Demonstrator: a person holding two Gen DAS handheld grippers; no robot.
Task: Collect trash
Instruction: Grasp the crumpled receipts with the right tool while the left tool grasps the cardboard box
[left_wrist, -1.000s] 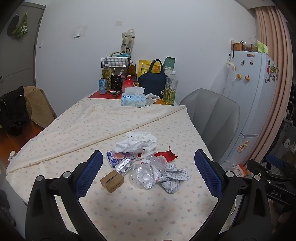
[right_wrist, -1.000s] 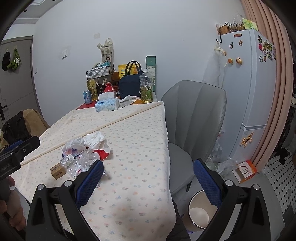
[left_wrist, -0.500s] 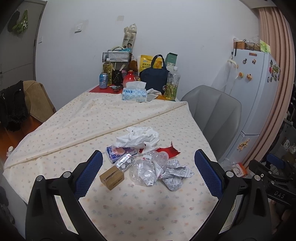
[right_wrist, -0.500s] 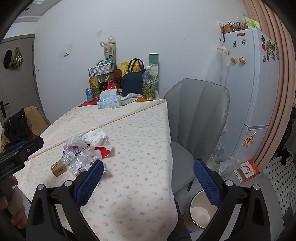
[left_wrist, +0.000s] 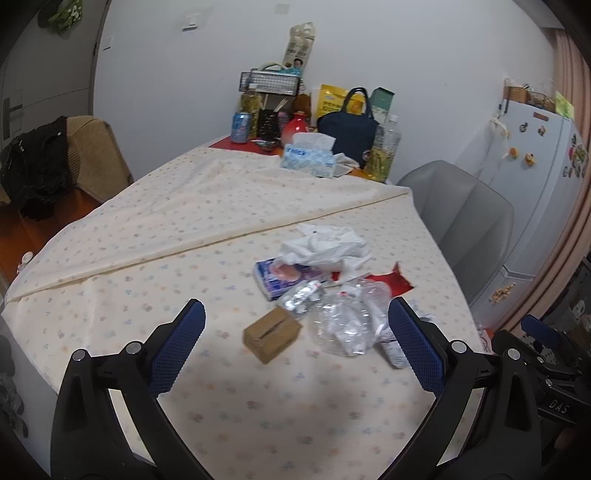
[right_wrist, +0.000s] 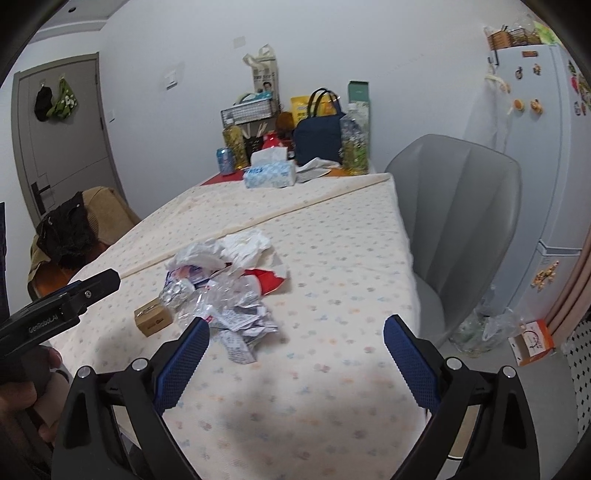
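Our left gripper (left_wrist: 295, 332) hangs wide apart and empty above the tablecloth (left_wrist: 147, 229), its fingers framing the small cardboard box (left_wrist: 272, 334). Just right of that box we see crumpled clear plastic (left_wrist: 347, 325), white tissue (left_wrist: 325, 247) and a red wrapper (left_wrist: 395, 280) heaped together. Our right gripper (right_wrist: 295, 343) is spread wide too, empty, beside the grey chair (right_wrist: 461, 206)
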